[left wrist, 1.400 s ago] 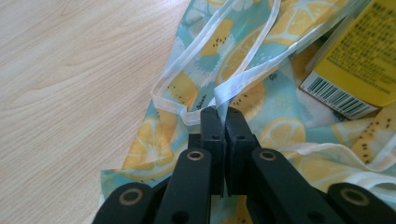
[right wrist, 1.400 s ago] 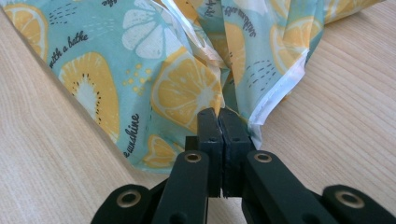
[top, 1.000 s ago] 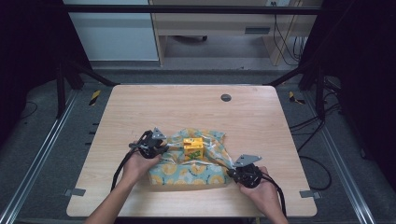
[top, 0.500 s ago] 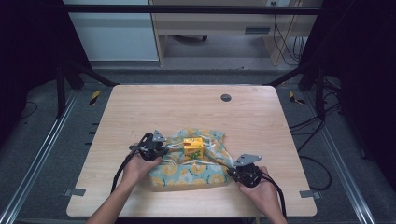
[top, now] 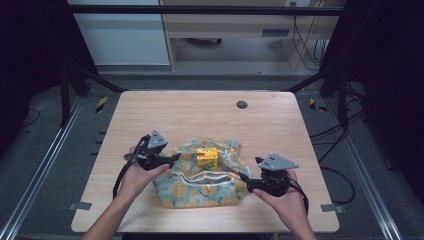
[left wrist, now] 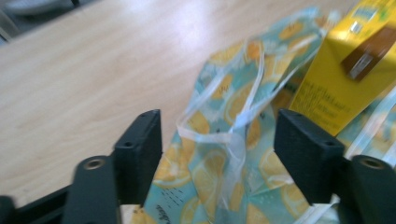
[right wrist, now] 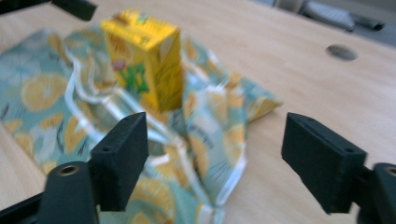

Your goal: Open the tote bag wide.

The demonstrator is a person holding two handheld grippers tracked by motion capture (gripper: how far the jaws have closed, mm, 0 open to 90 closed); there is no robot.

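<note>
From the high view I am seeing the lemon-print bag [top: 200, 182] lying near-centre on the table [top: 200, 110], the yellow carton [top: 206, 157] standing on it. In the left gripper view, the left gripper [left wrist: 219, 140] has just been opening, released over the bag's edge. In the right gripper view, the right gripper [right wrist: 215, 144] has likewise just been opening, gripping nothing.

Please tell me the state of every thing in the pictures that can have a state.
left gripper: open, jaws just opened, pressing on nothing.
right gripper: open, jaws just opened, pressing on nothing.
lemon-print bag: lying crumpled on the table.
yellow carton: upright on the bag.
</note>
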